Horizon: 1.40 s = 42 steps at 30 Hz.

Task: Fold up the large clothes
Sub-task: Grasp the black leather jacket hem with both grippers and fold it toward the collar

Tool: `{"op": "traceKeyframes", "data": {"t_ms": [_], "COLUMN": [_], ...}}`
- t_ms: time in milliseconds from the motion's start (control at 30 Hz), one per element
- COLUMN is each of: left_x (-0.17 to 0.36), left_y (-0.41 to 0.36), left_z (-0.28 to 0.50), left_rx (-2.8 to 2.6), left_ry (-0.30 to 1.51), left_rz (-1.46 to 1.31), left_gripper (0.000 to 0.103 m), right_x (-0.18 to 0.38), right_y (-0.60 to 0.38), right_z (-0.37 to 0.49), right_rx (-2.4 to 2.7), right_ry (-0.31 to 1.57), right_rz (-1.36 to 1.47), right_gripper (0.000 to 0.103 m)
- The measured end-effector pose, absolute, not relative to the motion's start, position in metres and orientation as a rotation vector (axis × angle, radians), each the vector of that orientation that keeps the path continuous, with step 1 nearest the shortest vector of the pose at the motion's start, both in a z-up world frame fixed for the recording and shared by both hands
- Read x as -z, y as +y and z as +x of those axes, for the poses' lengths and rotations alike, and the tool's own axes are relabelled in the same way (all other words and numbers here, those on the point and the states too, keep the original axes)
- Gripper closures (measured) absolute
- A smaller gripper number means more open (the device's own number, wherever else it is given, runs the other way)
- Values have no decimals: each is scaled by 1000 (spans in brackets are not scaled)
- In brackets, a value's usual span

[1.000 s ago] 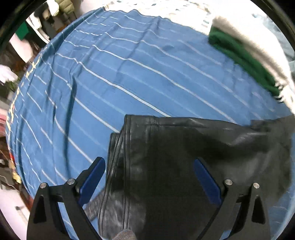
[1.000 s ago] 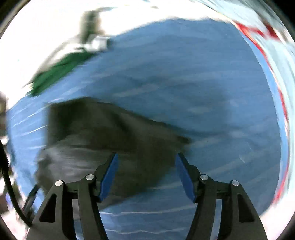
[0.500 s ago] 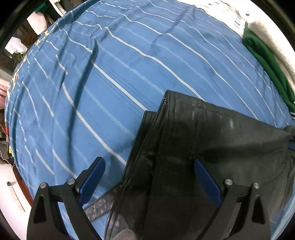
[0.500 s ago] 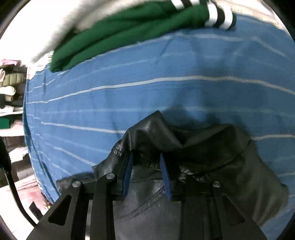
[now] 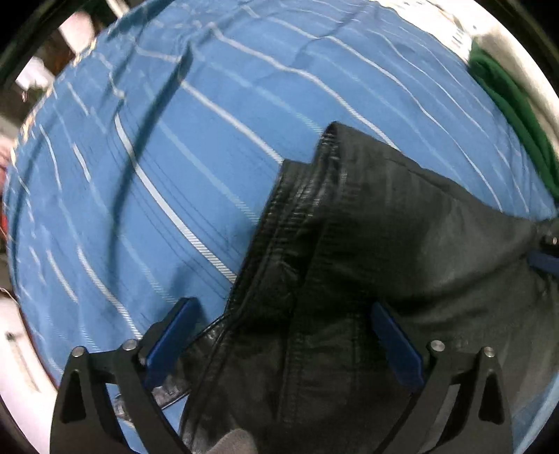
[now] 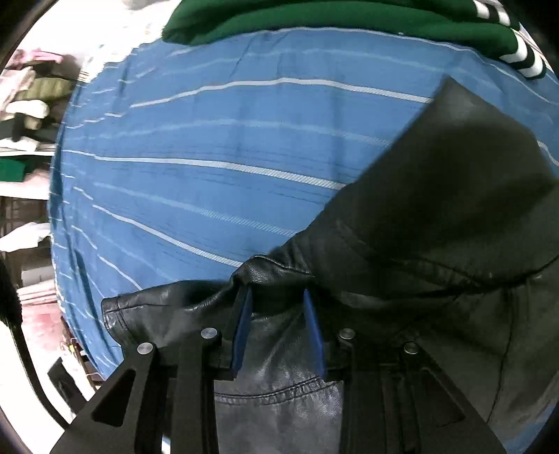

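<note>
A black leather jacket (image 5: pixel 384 251) lies partly folded on a blue striped bedsheet (image 5: pixel 195 146). My left gripper (image 5: pixel 284 326) is open, its blue pads spread over the jacket's seamed edge near the lower middle. In the right wrist view the jacket (image 6: pixel 447 195) fills the lower right. My right gripper (image 6: pixel 277 314) is shut on a raised fold of the jacket's leather edge and holds it above the sheet (image 6: pixel 195 146). The right gripper also shows at the left wrist view's right edge (image 5: pixel 548 251).
A green garment with white stripes (image 6: pixel 349 17) lies at the sheet's far edge, also in the left wrist view (image 5: pixel 517 115). Piles of clothes on shelves (image 6: pixel 31 94) stand beyond the bed's left side. The bed's edge (image 5: pixel 21 349) runs at lower left.
My right gripper came in over the jacket, closed on its edge and pulled it up and left. The left gripper stayed open and moved closer over the jacket.
</note>
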State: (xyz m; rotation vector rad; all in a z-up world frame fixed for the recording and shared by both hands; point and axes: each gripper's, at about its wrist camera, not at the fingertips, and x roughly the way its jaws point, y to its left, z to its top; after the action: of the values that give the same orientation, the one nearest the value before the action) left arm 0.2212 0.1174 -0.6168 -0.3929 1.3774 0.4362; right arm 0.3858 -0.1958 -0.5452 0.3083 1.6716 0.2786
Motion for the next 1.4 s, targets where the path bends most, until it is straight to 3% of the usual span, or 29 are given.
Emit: {"op": "traceKeyframes", "data": {"t_ms": [133,167,200,267,367,500,700,900,1100,1200,1233,1267,1300,1400], "left_x": [622,622,623,627,623,576,524,577,594,595,596,596,597,600], "left_y": [127,129,130,134,140,122,25,-43,-31,-25,-22,-20,-19,-13], "left_z": [213,210,208,199,198,214,248,287,286,286,286,288,288,290], "left_rx": [-383,-368,-359,-345,-346,-354,-224,-150,-100,-90,-92,-94,-95,-91], "left_ry": [1339,1323,1311,1301,1348,1300,1247,1339,1349,1359,1364,1367,1370,1378], "left_rz": [-414,-412,-413,-418,-431,-355,-213,-80,-108,-122,-123,-125,-132,-160], "left_gripper": [0,0,0,0,0,0,0,0,0,0,0,0,0,0], "right_x": [537,527,516,496,481,487,545,591,592,603,603,601,598,573], "right_y": [-207,-217,-233,-267,-322,-405,-472,-481,-466,-456,-457,-458,-458,-451], "right_z": [387,380,372,356,318,255,201,215,248,259,260,260,259,260], "right_rx": [-364,-393,-413,-396,-322,-119,11,-71,-160,-148,-139,-144,-160,-198], "right_ry": [1637,1602,1539,1440,1411,1429,1409,1231,1079,1053,1045,1037,1027,995], "right_rz": [433,487,545,567,577,701,998,1205,1302,1310,1315,1325,1341,1289], "right_gripper": [69,65,57,13,13,13,13,13,13,17,26,51,65,75]}}
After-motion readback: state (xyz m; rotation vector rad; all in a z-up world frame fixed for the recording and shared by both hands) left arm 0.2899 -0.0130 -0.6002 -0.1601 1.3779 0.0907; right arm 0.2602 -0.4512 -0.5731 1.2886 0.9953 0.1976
